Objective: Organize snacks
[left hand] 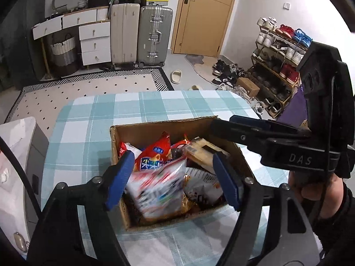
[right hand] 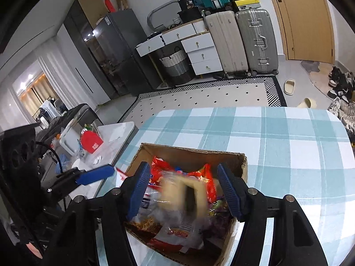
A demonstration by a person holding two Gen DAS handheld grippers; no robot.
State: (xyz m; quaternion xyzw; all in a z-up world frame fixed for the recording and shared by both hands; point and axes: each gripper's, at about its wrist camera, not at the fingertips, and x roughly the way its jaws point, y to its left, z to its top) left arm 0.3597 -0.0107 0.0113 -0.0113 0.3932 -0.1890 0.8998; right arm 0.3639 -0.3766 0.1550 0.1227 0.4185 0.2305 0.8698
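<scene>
An open cardboard box [left hand: 155, 126] [right hand: 190, 150] stands on the blue-checked table [left hand: 88, 119] [right hand: 288, 146] and holds several snack bags. My left gripper [left hand: 173, 179] hangs over the box with its jaws apart. A white and red snack bag [left hand: 155, 188], blurred, lies loose between its blue pads over the pile. My right gripper [right hand: 184, 190] is over the same box, open. A blurred beige packet [right hand: 182, 192] [left hand: 199, 153] sits between its pads with a gap on each side. A red bag [left hand: 153, 155] stands up behind.
A white side table [right hand: 117, 130] with a red carton [right hand: 91, 143] and clutter stands left of the checked table. On the floor beyond are a patterned rug [left hand: 88, 86], suitcases [left hand: 153, 35], a drawer unit [left hand: 95, 42] and a shoe rack [left hand: 279, 51]. A hand [left hand: 319, 190] holds the right gripper.
</scene>
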